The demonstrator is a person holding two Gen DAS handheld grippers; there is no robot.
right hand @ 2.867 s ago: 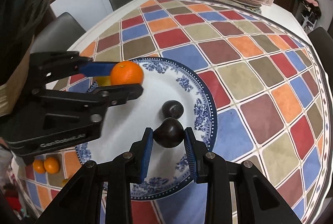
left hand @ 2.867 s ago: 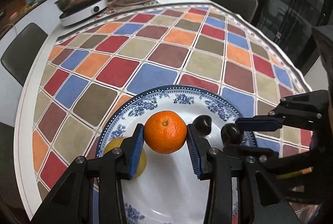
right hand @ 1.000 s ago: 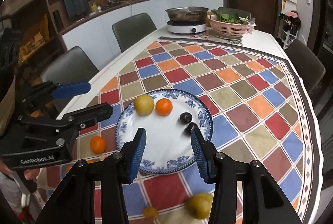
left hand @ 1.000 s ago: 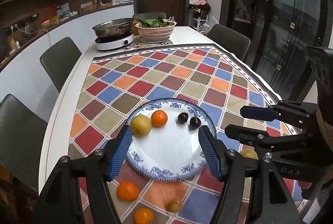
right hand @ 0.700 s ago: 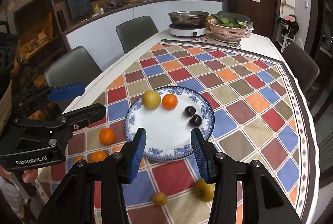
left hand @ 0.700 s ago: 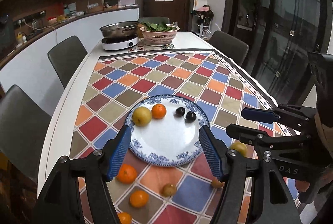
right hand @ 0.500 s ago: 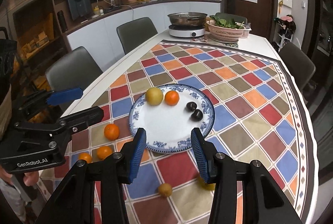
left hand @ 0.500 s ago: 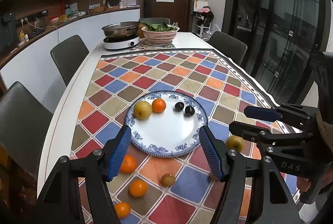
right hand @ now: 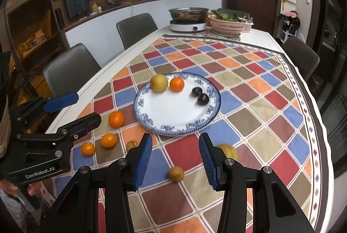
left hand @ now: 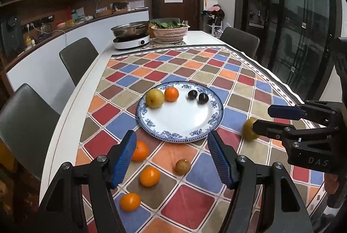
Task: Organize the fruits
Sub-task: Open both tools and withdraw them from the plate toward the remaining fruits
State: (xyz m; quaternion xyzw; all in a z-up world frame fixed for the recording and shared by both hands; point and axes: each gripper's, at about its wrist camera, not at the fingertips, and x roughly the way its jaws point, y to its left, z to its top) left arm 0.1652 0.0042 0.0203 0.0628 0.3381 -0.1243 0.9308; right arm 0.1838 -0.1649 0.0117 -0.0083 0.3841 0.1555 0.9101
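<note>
Both sets of fingers were spread wide and holding nothing: our left gripper [left hand: 171, 157] and right gripper [right hand: 174, 158] hung over the desk's [left hand: 71, 116] near end. Past them the plate [right hand: 173, 124] had a pear [right hand: 159, 83], an orange [right hand: 177, 84] and two plums [right hand: 200, 96]. Three loose oranges [left hand: 149, 176] sat near-left of it.

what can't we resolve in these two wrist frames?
- Yellow pear off the plate: left view, half behind the right gripper finger; right view, blurred and partly behind a finger.
- Small brown fruits: too small to identify.
- Near table edge: cut off by both gripper bodies.
- Pan contents: hidden by its rim.
</note>
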